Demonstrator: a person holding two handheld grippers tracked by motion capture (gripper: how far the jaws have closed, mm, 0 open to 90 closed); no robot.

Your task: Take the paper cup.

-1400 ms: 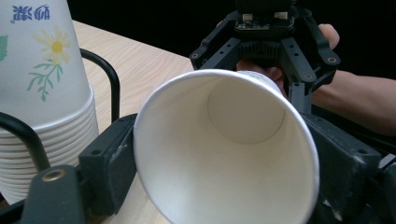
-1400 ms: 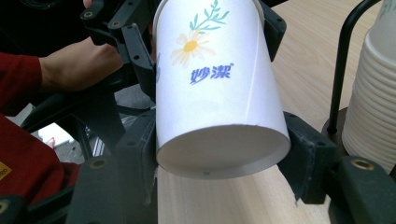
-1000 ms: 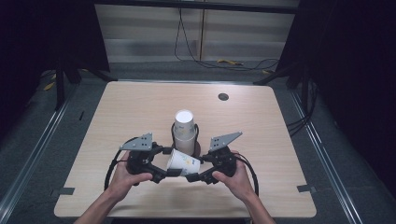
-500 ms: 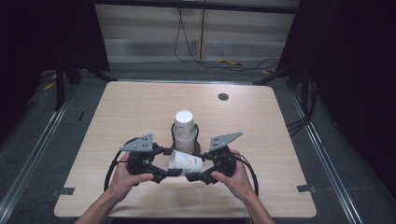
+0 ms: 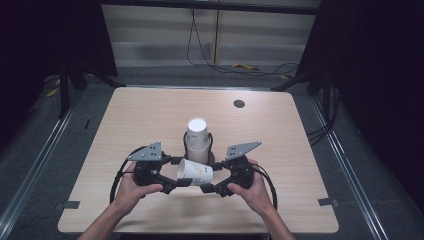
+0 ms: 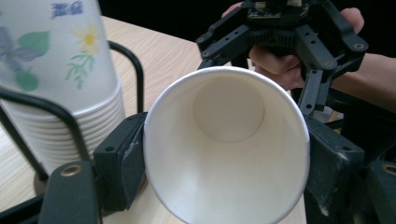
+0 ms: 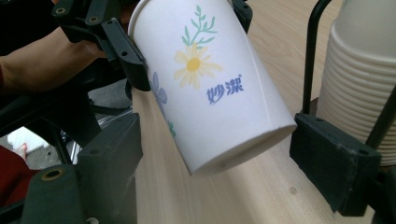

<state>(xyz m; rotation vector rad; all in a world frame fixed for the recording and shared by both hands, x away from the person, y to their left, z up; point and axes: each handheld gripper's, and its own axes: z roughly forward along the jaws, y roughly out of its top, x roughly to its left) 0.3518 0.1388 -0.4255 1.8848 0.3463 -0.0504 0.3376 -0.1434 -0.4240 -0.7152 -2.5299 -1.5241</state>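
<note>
A flowered paper cup (image 5: 196,171) lies on its side in the air between my two grippers, just in front of a stack of like cups (image 5: 198,134) in a black wire holder (image 6: 127,58). My left gripper (image 6: 226,163) is shut on the cup's rim, one pad on each side, and I look straight into the white inside (image 6: 229,140). My right gripper (image 7: 219,163) has just been opening. The cup's base (image 7: 243,144) sits between its pads (image 7: 329,163) with a gap on either side. In the high view the left gripper (image 5: 172,179) and right gripper (image 5: 214,180) face each other.
The wooden table (image 5: 150,115) has a round cable hole (image 5: 239,103) at the back right. The cup stack (image 7: 364,79) stands close beside the right gripper's jaw. Cables (image 5: 250,67) lie on the floor behind the table.
Both hands and the cup have kept their place. The right gripper's jaws look slightly wider around the cup's base.
</note>
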